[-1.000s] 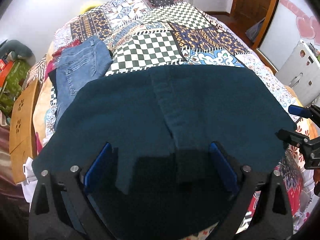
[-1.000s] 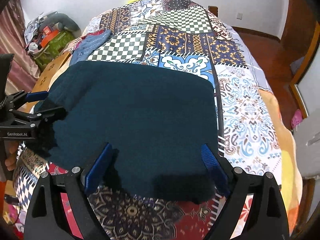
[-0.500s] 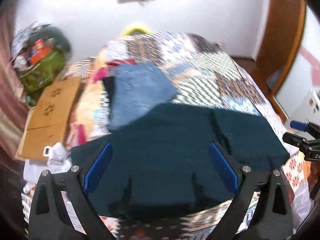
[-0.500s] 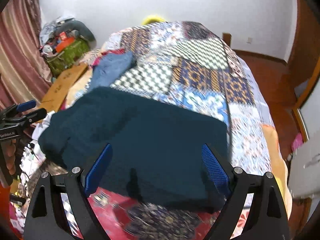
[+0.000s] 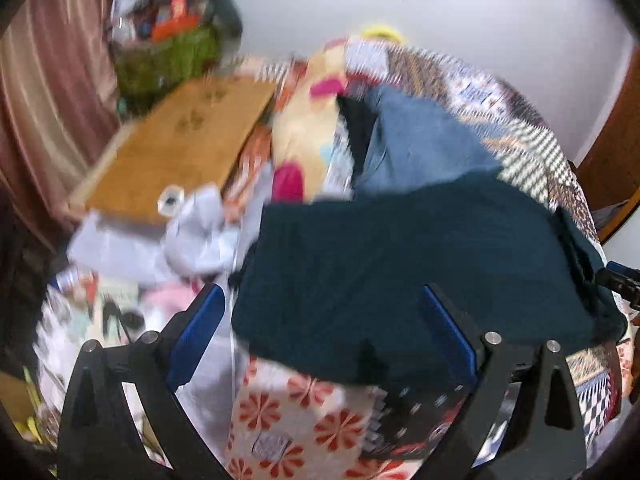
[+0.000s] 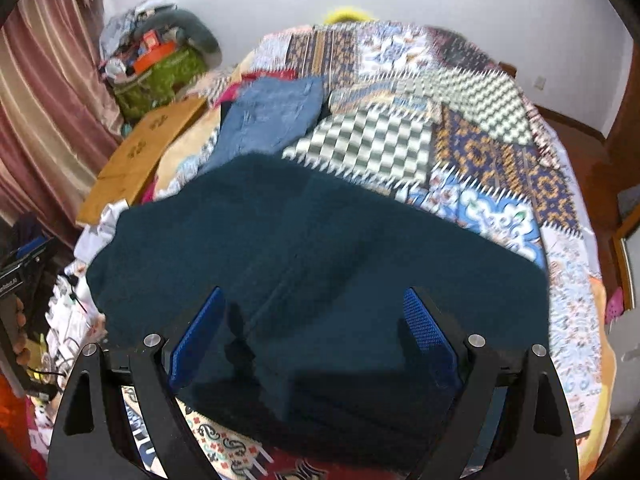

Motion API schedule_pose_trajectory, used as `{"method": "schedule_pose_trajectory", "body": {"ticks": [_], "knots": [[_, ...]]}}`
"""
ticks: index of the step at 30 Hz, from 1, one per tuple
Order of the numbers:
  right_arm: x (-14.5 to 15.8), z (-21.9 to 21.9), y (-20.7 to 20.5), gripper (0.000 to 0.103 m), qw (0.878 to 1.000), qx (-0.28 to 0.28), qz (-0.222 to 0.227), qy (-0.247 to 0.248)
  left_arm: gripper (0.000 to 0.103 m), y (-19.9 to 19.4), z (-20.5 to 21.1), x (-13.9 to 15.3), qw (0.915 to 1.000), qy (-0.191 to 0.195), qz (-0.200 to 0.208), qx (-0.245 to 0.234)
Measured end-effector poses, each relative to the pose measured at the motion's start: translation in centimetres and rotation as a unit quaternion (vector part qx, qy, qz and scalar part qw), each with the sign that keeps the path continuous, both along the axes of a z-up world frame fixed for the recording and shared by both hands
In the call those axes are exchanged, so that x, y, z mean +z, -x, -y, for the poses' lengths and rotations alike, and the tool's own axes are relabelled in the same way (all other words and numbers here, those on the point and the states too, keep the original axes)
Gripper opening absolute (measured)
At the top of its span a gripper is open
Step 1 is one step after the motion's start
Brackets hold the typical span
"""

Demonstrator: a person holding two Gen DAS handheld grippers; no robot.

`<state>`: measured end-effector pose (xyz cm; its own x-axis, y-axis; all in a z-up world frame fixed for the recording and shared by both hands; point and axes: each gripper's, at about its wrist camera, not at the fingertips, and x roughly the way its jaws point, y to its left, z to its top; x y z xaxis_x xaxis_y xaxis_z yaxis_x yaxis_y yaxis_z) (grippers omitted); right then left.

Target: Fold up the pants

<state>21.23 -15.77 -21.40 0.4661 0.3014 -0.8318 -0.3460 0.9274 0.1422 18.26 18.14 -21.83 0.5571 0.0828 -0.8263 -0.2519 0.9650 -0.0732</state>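
Right wrist view shows my right gripper (image 6: 310, 320) wide open, holding nothing above the folded pants (image 6: 320, 264); a careless grab could undo the fold.

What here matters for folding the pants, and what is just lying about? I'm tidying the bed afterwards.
For the job:
dark teal pants, spread on the bed
left gripper, open
right gripper, open

Lying about:
blue jeans
patchwork quilt
wooden board
green bag
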Motion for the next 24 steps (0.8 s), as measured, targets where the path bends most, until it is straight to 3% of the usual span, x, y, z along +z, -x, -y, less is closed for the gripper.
{"method": "schedule_pose_trajectory", "body": {"ticks": [5,8,10,14,18,24], "knots": [[-1.7,-0.9,0.5,0.089,0.999,0.014,-0.028,0.005,0.098,0.9,-2.5,-4.4,0.9926,0.102,-0.067,0.003],[-2.1,-2.1,1.0,0.093,0.998,0.025,-0.018,0.046,0.098,1.2,-2.8,-6.4,0.9839,0.154,-0.090,0.011],[-2.1,-2.7,1.5,0.093,0.998,0.030,-0.004,0.063,0.098,1.2,-3.1,-7.8,0.9724,0.211,-0.099,0.010],[-2.1,-2.2,1.1,0.094,0.998,0.025,-0.018,0.048,0.098,0.9,-3.0,-9.6,0.9540,0.280,-0.107,0.009],[-2.1,-2.4,1.1,0.094,0.998,0.024,-0.016,0.053,0.098,0.2,-3.5,-11.2,0.9292,0.355,-0.100,0.021],[-2.2,-2.4,0.9,0.095,0.998,0.026,-0.019,0.048,0.091,-1.7,-4.5,-12.0,0.9179,0.383,-0.086,0.055]]}}
